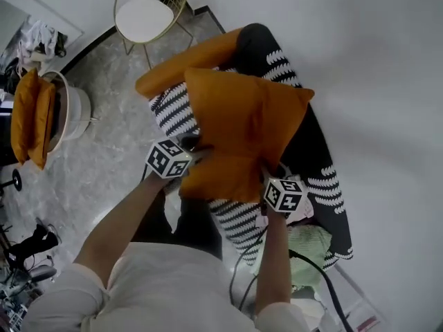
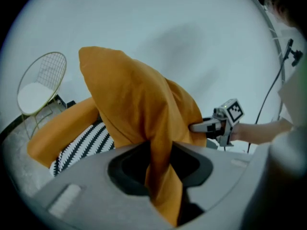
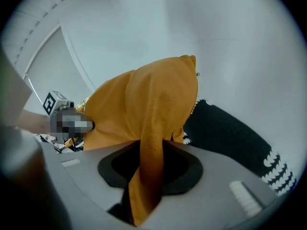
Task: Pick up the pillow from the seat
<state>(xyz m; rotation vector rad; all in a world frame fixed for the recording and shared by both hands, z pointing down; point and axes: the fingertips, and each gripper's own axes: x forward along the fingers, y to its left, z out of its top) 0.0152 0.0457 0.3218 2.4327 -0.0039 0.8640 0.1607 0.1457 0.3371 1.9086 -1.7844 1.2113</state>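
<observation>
Left hand-held gripper (image 2: 160, 176) and right hand-held gripper (image 3: 148, 176) clamp pillow (image 1: 239, 126) fabric (pinch visible only in gripper views)

White, seemingly short-sleeved shirt (image 1: 173, 282)

The left gripper (image 2: 160, 172) pinches a hanging fold of the orange pillow (image 2: 139, 104). At the pillow's right edge, the right gripper (image 2: 195, 127) clamps it. A striped cushion (image 2: 84, 145) lies lower left of the pillow, a wire chair (image 2: 41, 80) farther left.
</observation>
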